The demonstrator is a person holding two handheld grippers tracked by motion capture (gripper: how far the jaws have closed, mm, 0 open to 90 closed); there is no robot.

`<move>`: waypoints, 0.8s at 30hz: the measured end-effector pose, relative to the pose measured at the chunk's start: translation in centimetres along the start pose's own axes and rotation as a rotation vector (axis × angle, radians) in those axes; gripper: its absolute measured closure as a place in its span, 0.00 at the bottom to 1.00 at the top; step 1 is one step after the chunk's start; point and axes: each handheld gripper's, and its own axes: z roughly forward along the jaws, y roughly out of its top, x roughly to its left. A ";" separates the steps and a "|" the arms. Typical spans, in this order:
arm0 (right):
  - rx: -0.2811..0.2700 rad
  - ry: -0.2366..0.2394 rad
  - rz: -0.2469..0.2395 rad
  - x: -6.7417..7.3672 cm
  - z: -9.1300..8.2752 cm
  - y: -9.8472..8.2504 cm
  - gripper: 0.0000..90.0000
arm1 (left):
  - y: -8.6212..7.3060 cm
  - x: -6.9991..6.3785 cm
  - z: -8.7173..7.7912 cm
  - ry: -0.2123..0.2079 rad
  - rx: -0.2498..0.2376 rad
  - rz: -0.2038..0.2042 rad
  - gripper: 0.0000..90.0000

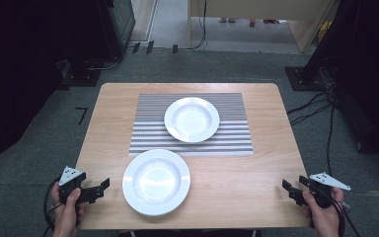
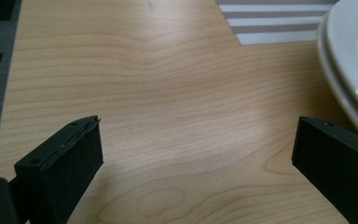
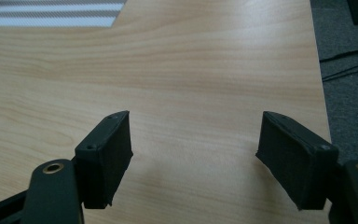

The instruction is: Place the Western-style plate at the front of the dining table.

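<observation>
Both sets of fingers spread wide, nothing between them. Left gripper (image 1: 98, 189) low at the tabletop's (image 1: 256, 187) near-left edge, just beside the near plate (image 1: 156, 181); right gripper (image 1: 290, 190) at the near-right corner, well apart from it. Far plate (image 1: 192, 119) on the striped mat (image 1: 227, 143). Near plate looks glazed ceramic: stiff, slick, breakable, moderately heavy. Best hold likely the raised rim.

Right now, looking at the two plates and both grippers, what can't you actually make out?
- Near plate, left gripper view: cut off by the right edge, with the right-hand finger in front of its rim.
- Far plate, high view: too small to tell whether anything marks its surface.
- Striped mat, right gripper view: a corner shows; the top edge cuts the rest.
- Person's hands, high view: forearms cut by the bottom edge.
</observation>
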 end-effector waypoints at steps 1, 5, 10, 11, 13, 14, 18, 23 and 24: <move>0.007 -0.003 -0.003 0.0 0.1 -0.1 0.29 | -0.2 0.0 0.1 0.009 0.006 0.008 0.02; 0.015 -0.023 -0.022 0.1 0.2 -0.5 0.29 | -0.8 0.0 0.3 0.037 0.025 0.030 0.02; 0.018 -0.071 -0.087 0.7 0.5 -0.7 0.25 | -1.2 -0.6 0.6 0.070 0.049 0.068 0.02; 0.026 -0.087 -0.111 1.1 0.6 -0.8 0.23 | -1.2 -0.8 0.7 0.074 0.054 0.081 0.02; 0.036 -0.082 -0.125 1.6 0.7 -0.9 0.18 | -1.3 -1.1 0.9 0.093 0.061 0.106 0.02; 0.039 -0.079 -0.127 1.7 0.8 -0.9 0.17 | -1.3 -1.2 0.9 0.096 0.064 0.116 0.02; 0.042 -0.076 -0.129 1.8 0.8 -0.9 0.16 | -1.3 -1.2 0.9 0.089 0.066 0.123 0.02; 0.045 -0.073 -0.131 1.8 0.8 -0.9 0.15 | -1.3 -1.2 0.9 0.088 0.066 0.122 0.02; 0.046 -0.072 -0.132 1.8 0.8 -0.9 0.14 | -1.3 -1.2 0.9 0.088 0.066 0.123 0.02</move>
